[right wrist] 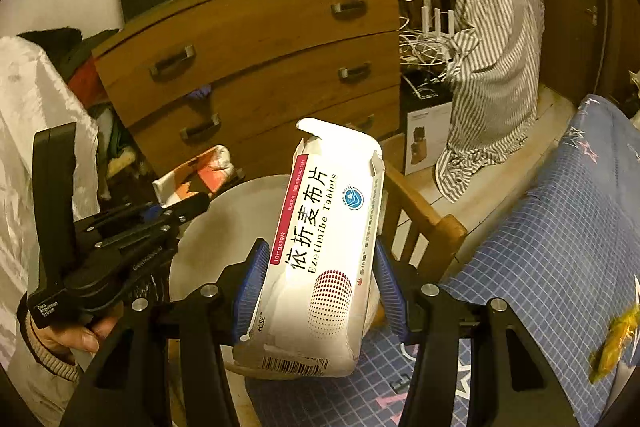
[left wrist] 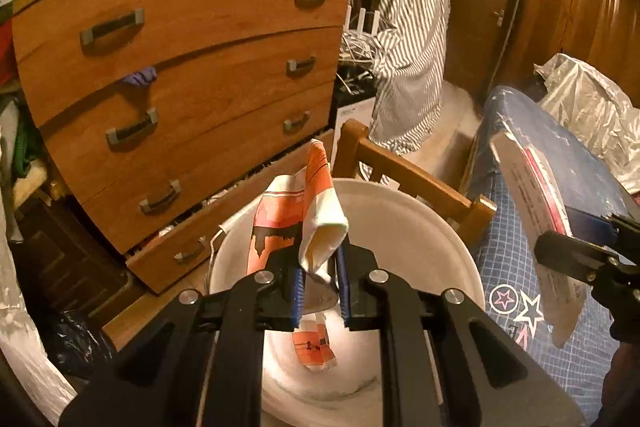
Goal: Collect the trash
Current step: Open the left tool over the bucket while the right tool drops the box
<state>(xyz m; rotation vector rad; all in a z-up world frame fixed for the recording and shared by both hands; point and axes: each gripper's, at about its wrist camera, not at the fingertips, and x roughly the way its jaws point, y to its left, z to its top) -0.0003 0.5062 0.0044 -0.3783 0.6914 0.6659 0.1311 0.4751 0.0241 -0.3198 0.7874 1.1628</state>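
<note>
My left gripper is shut on a crumpled orange-and-white wrapper and holds it over a white bucket; another orange-and-white scrap lies inside the bucket. My right gripper is shut on a white Ezetimibe tablet box, held just right of the bucket. The box also shows at the right of the left wrist view. The left gripper with its wrapper shows at the left of the right wrist view.
A wooden chest of drawers stands behind the bucket, its lowest drawer ajar. A wooden chair frame is next to the bucket. A blue checked bedcover lies to the right, with a yellow wrapper on it. A striped shirt hangs behind.
</note>
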